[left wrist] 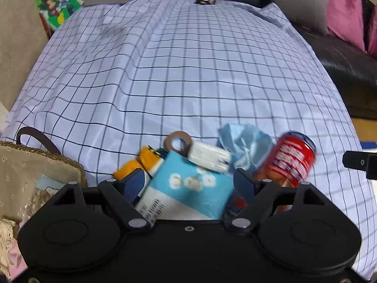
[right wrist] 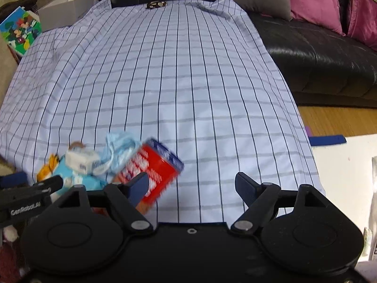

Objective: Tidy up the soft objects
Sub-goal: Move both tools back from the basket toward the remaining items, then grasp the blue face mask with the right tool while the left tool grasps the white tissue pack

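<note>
A pile of objects lies on the checked cloth [left wrist: 188,70] near its front edge. My left gripper [left wrist: 188,186] stands wide around a light blue tissue pack with white flowers [left wrist: 188,188], fingers at both its sides; whether they press it is unclear. Beside the pack lie an orange packet [left wrist: 132,165], a white pack with a brown ring [left wrist: 207,156], a crumpled blue face mask [left wrist: 245,141] and a red can [left wrist: 292,162]. My right gripper [right wrist: 193,186] is open and empty over the cloth, its left finger [right wrist: 139,186] just in front of the red can [right wrist: 153,172].
A lined wicker basket [left wrist: 35,167] with a brown handle stands at the left of the pile. A black sofa [right wrist: 318,54] with pink cushions [right wrist: 315,2] runs along the right. A white box [right wrist: 68,7] and a cartoon picture [right wrist: 20,30] sit at the back left.
</note>
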The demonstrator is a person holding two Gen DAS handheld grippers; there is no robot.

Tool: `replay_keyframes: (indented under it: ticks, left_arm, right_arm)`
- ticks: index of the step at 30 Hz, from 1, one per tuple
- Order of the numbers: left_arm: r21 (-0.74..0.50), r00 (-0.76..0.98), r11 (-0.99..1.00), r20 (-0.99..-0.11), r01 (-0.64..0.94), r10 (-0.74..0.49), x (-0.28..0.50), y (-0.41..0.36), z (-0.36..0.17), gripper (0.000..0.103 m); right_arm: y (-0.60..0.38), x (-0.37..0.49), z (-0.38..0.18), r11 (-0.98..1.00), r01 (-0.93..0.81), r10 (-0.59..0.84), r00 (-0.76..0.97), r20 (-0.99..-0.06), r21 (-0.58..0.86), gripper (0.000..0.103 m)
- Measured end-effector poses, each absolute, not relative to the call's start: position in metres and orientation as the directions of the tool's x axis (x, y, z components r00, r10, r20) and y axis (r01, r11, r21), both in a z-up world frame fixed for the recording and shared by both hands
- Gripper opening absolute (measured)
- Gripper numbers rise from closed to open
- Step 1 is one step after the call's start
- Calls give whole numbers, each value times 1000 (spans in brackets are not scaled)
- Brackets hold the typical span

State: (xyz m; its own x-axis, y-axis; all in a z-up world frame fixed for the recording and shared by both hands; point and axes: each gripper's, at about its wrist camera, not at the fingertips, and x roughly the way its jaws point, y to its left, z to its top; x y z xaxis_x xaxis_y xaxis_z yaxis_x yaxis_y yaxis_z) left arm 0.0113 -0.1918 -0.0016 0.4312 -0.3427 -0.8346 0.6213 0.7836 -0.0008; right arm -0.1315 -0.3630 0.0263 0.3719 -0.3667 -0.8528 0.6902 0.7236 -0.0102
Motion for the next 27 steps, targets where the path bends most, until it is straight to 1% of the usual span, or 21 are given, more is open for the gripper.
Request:
replay_keyframes:
  ticks: [3, 5, 8, 11, 15, 20, 23, 27]
  left_arm:
    - [-49, 416, 808, -838, 587, -354, 30, -184, 1, 79]
    - [-56, 431, 823, -831, 565, -352, 40, -179, 5, 79]
    - [-48, 464, 849, -821, 526, -333, 52, -170, 7, 79]
    - [-83, 455, 863, -822, 499, -342, 65, -162, 7, 79]
    - [-112, 448, 881, -827, 460, -339, 76, -152, 6, 79]
    - [-146, 420, 882, -837, 448, -352, 84, -147, 2, 79]
    - [-140, 419, 881, -838, 452, -348, 84, -148, 0, 79]
    - [-130, 421, 882, -841, 453, -340, 84, -147, -1, 79]
  right_arm:
    - [-367, -109, 24, 726, 687, -379, 377, -845, -20, 80]
    - [-369, -91, 20, 730, 683, -377, 379, -845, -20, 80]
    - [-366, -64, 14, 749, 663, -338, 390, -856, 7, 78]
    - [-361, -39, 5, 760, 648, -284, 398, -872, 48, 78]
    - [-352, -9, -13, 775, 630, -251, 383, -889, 52, 78]
    - [-346, 16, -37, 780, 620, -200, 370, -907, 81, 78]
    - [-347, 26, -50, 776, 626, -190, 353, -916, 80, 78]
    - [-347, 37, -66, 773, 633, -213, 309, -927, 34, 78]
